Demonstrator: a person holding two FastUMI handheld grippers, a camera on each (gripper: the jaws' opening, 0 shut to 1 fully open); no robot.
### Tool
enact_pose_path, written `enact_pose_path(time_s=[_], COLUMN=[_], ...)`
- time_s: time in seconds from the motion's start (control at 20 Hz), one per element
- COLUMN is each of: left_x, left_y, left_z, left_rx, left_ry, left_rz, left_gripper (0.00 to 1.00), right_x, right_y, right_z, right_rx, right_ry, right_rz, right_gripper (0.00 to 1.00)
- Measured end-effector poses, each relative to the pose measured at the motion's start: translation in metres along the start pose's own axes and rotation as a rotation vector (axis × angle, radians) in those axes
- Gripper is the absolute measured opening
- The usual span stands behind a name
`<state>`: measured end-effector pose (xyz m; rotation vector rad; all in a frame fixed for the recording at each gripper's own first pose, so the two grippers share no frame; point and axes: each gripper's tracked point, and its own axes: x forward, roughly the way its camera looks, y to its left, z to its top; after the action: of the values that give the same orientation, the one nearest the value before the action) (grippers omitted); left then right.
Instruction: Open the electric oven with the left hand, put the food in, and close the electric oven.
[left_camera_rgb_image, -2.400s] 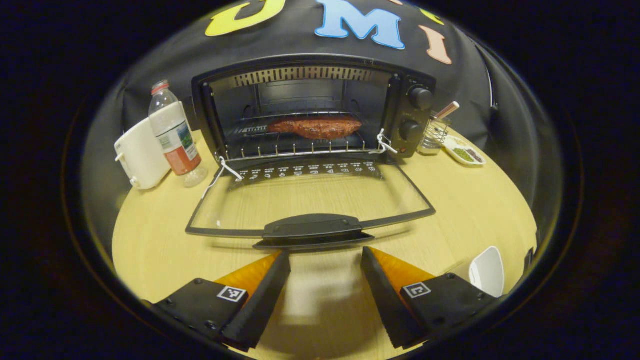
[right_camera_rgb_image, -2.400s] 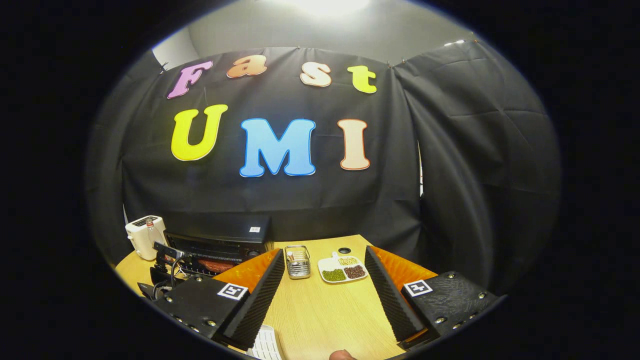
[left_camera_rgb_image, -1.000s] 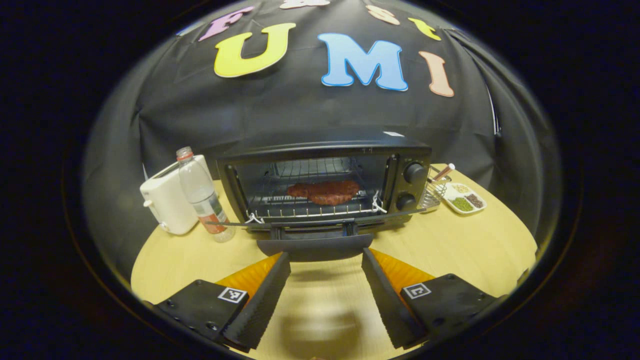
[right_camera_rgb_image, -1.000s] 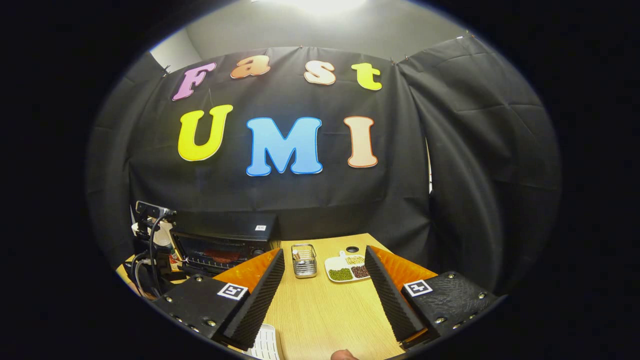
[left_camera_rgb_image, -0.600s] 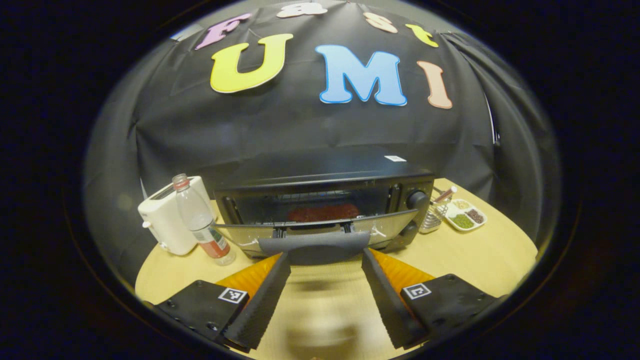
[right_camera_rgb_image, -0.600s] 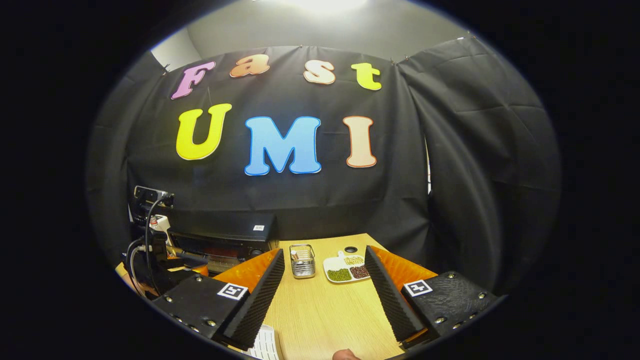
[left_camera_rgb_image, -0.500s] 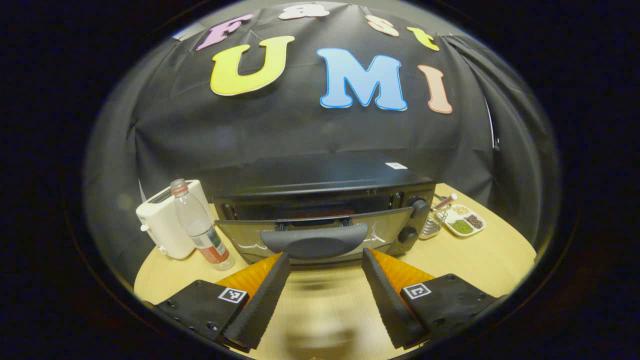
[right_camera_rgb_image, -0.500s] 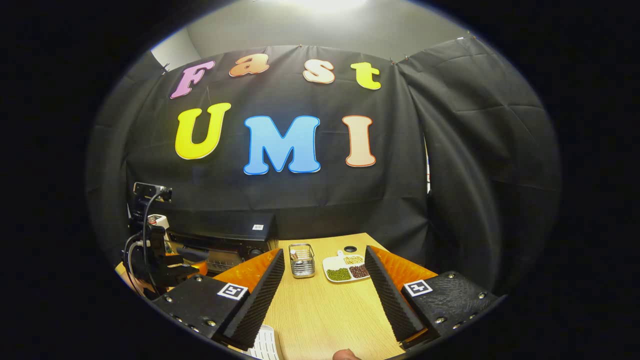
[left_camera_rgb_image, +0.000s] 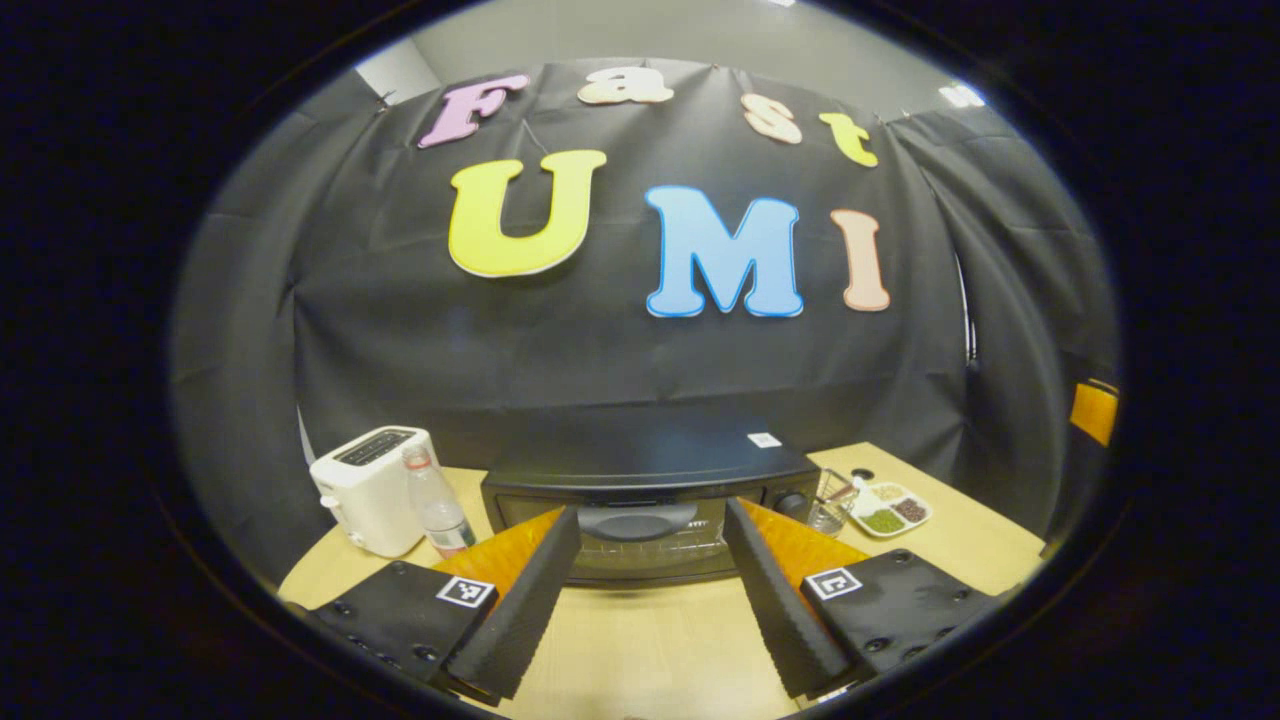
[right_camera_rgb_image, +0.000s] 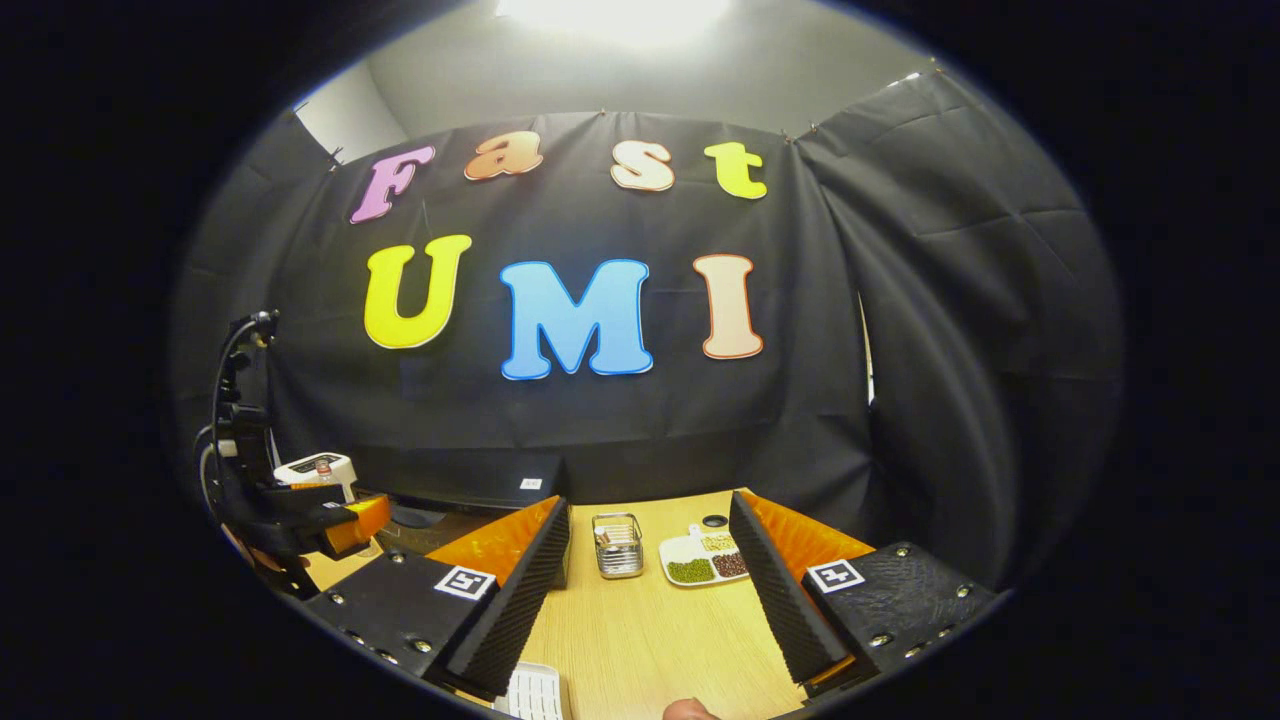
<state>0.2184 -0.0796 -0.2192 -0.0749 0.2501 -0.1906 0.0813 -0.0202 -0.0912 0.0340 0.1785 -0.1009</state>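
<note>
1. In the left gripper view, your left gripper (left_camera_rgb_image: 645, 590) hangs back from the oven (left_camera_rgb_image: 650, 495) with its fingers spread wide and nothing between them. The oven door (left_camera_rgb_image: 650, 540) stands upright against the oven's front, its handle (left_camera_rgb_image: 640, 521) between your fingertips but apart from them. Through the glass you can make out the rack; the food is too dim to pick out, so you cannot confirm it from here. A toaster (left_camera_rgb_image: 368, 488) and a water bottle (left_camera_rgb_image: 437, 503) stand just left of the oven; a wire basket (left_camera_rgb_image: 829, 502) and a divided dish (left_camera_rgb_image: 890, 507) sit to its right on the table (left_camera_rgb_image: 640, 650).

2. In the right gripper view, your right gripper (right_camera_rgb_image: 650, 590) is also wide open and empty, over the table (right_camera_rgb_image: 650, 640), well apart from the oven (right_camera_rgb_image: 470, 495). The wire basket (right_camera_rgb_image: 618, 545) and divided dish (right_camera_rgb_image: 705, 560) lie ahead of it. Your left gripper (right_camera_rgb_image: 330, 520) shows at the far left.

3. Judging by the shut door, the task looks finished or nearly so: nothing is left but to check the door is fully seated and move your hands away.
</note>
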Motion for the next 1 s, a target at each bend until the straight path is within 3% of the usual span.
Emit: enact_pose_path(time_s=[0.65,0.7,1.0], left_x=[-0.093,-0.100,-0.127], left_y=[-0.001,-0.004,-0.010], left_z=[0.052,0.054,0.064], left_rx=[0.012,0.023,0.033], left_ry=[-0.178,-0.187,-0.230], left_rz=[0.148,0.151,0.137], left_gripper=[1.00,0.97,1.00], right_x=[-0.058,-0.063,-0.086], right_y=[-0.040,-0.042,-0.037], right_z=[0.030,0.030,0.033], right_rx=[0.002,0.004,0.020], right_ry=[-0.071,-0.073,-0.083], right_rz=[0.156,0.158,0.176], right_gripper=[0.98,0.98,0.98])
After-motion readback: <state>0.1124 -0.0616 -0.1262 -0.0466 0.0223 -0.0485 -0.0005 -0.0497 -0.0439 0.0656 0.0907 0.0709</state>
